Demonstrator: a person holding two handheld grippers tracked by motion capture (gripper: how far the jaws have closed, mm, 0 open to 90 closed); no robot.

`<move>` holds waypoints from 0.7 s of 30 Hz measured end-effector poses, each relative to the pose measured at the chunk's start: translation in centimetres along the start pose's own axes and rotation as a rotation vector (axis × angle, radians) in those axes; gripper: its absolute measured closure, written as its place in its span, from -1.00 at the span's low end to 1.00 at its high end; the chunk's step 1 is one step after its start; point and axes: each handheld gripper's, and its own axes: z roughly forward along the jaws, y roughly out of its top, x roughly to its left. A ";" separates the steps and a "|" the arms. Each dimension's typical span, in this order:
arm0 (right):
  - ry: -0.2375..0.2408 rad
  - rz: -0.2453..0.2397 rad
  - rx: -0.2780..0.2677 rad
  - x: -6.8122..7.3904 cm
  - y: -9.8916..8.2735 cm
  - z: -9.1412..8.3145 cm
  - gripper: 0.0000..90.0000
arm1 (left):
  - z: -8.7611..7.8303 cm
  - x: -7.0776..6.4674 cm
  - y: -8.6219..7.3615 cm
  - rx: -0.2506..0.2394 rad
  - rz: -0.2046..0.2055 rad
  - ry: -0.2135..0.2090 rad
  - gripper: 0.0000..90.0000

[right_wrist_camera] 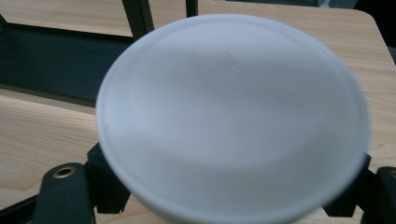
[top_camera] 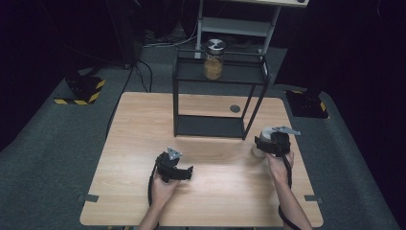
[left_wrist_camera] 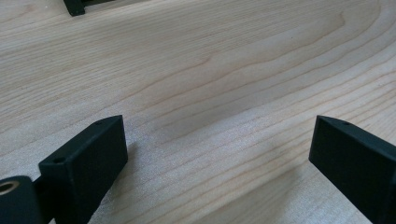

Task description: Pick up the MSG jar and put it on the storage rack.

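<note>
My right gripper (top_camera: 274, 142) is shut on a white round container (top_camera: 259, 150) that stands on the wooden table (top_camera: 139, 124), just right of the black rack's front right leg. In the right gripper view the container's pale lid (right_wrist_camera: 233, 121) bulges between the black jaws of that gripper (right_wrist_camera: 231, 189). My left gripper (top_camera: 178, 169) rests low over the table's middle front. Its jaws stand wide apart above bare wood, the left gripper (left_wrist_camera: 217, 135) open and holding nothing.
A black two-shelf rack (top_camera: 210, 127) stands at the table's back middle, with a glass jar (top_camera: 213, 60) of yellowish contents on its top shelf. A small dark grommet (top_camera: 234, 109) sits in the tabletop. Striped floor bases (top_camera: 81, 91) flank the table.
</note>
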 end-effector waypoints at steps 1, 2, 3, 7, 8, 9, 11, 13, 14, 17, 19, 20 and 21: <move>0.000 0.001 0.000 0.1 0.0 0.0 -0.48 | 0.0 0.0 0.0 0.000 -0.001 0.000 -0.90; -0.003 -0.004 -0.004 0.2 -0.1 0.2 -0.44 | 0.0 0.0 0.0 0.000 -0.001 0.000 -0.90; -0.004 -0.005 -0.004 0.3 -0.1 0.2 -0.42 | 0.0 0.0 0.0 -0.001 -0.002 -0.001 -0.90; -0.003 -0.007 -0.002 0.3 -0.1 0.3 -0.38 | 0.0 0.1 -0.1 -0.003 -0.005 -0.003 -0.90; -0.005 -0.004 -0.005 0.2 -0.1 0.3 -0.34 | 0.0 0.1 -0.1 -0.003 -0.005 -0.004 -0.90; -0.007 -0.004 -0.007 0.2 -0.2 0.3 -0.32 | 0.0 0.1 -0.1 -0.004 -0.005 -0.004 -0.90; -0.010 -0.006 -0.009 0.3 -0.2 0.3 -0.30 | 0.0 0.1 -0.1 -0.004 -0.006 -0.004 -0.90; -0.015 -0.008 -0.011 0.4 -0.2 0.4 -0.28 | 0.0 0.1 -0.1 -0.004 -0.006 -0.004 -0.90; -0.015 -0.008 -0.011 0.4 -0.2 0.4 -0.28 | 0.0 0.1 -0.1 -0.004 -0.006 -0.004 -0.90; -0.019 -0.010 -0.019 0.5 -0.4 0.4 -0.27 | 0.0 0.1 -0.1 -0.004 -0.006 -0.004 -0.90; -0.024 -0.017 -0.021 0.6 -0.5 0.4 -0.26 | 0.0 0.2 -0.1 -0.007 -0.009 -0.005 -0.90; -0.025 -0.019 -0.021 0.6 -0.5 0.3 -0.26 | 0.0 0.2 -0.1 -0.007 -0.010 -0.006 -0.89; -0.025 -0.019 -0.021 0.6 -0.5 0.3 -0.26 | 0.0 0.2 -0.1 -0.008 -0.010 -0.006 -0.89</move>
